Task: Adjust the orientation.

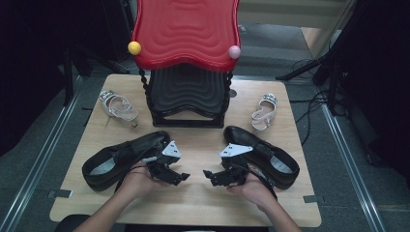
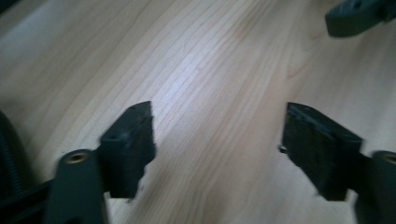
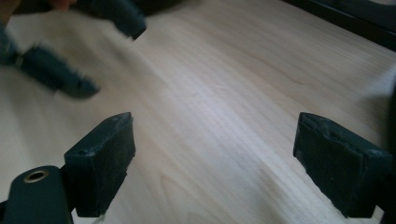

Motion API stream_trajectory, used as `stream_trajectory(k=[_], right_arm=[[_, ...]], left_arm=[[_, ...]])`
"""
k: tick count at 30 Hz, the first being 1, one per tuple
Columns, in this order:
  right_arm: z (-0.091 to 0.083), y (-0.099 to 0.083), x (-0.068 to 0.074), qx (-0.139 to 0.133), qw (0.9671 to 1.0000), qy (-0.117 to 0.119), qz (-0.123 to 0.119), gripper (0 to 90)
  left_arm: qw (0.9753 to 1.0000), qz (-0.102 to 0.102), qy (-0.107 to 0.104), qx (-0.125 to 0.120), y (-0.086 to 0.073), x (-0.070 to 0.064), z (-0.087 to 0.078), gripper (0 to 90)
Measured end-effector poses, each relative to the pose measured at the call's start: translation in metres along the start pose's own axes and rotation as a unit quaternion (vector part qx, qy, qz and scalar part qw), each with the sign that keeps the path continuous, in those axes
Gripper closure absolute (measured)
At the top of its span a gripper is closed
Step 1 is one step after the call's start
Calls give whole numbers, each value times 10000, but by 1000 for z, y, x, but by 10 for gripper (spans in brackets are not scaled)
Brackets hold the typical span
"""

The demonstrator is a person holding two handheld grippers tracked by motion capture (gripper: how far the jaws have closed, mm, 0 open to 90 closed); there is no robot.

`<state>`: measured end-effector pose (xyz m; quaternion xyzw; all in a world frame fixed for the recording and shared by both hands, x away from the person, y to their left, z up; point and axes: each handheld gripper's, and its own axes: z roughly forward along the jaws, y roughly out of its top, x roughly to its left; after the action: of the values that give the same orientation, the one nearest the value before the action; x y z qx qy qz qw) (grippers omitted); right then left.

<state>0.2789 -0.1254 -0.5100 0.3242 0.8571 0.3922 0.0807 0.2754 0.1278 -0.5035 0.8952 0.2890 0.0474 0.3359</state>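
Both of my claws sit low over the near middle of the table (image 1: 203, 145), the left gripper (image 1: 180, 178) and the right gripper (image 1: 210, 177) pointing at each other across a patch of bare wood, each with its jaws spread wide and nothing between them. Just behind my left hand lies the left black shoe (image 1: 123, 158), its toe angled toward the centre, and behind my right hand the right black shoe (image 1: 261, 154) mirrors it. Farther back stand the black and red shoe rack (image 1: 186, 63), with a silver sandal (image 1: 117, 105) off to its left and a second sandal (image 1: 265, 110) to its right. I judge the work in hand is taking up the black shoes, so I should turn each claw back toward its own shoe, slip one jaw inside the opening and pinch the side wall near the heel, where the leather looks stiffest, then lift level without dragging the sole.
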Motion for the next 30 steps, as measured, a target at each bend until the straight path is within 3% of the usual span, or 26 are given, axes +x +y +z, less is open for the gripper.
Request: stream_trajectory(k=[3,5,7,9,10,11,15,25,30], right_arm=[[0,1,1,54,9999,-25,-101,134],[-2,3,0,139,9999,-5,18,134],[-10,4,1,159,9992,293,-243,150],[-15,5,1,73,9990,258,-365,200],[-15,5,1,73,9990,258,-365,200],[-20,8,0,-31,9989,288,-356,300],[-25,10,-1,-117,9989,280,-367,367],[-36,10,2,8,9991,252,-337,392],[-32,10,-2,182,9985,408,-323,420]], left_arm=[[9996,-213,-166,-65,0,2,-6,353],[9991,-334,-222,-144,0,3,-10,403],[9988,-389,-193,-220,1,6,-15,412],[9983,-459,-236,-253,2,8,-18,415],[9983,-459,-236,-253,2,8,-18,414],[9985,-468,-258,-152,1,8,-20,409],[9984,-458,-338,39,1,10,-23,400],[9981,-464,-414,-32,0,9,-33,412],[9978,-516,-403,-53,1,10,-38,403]])
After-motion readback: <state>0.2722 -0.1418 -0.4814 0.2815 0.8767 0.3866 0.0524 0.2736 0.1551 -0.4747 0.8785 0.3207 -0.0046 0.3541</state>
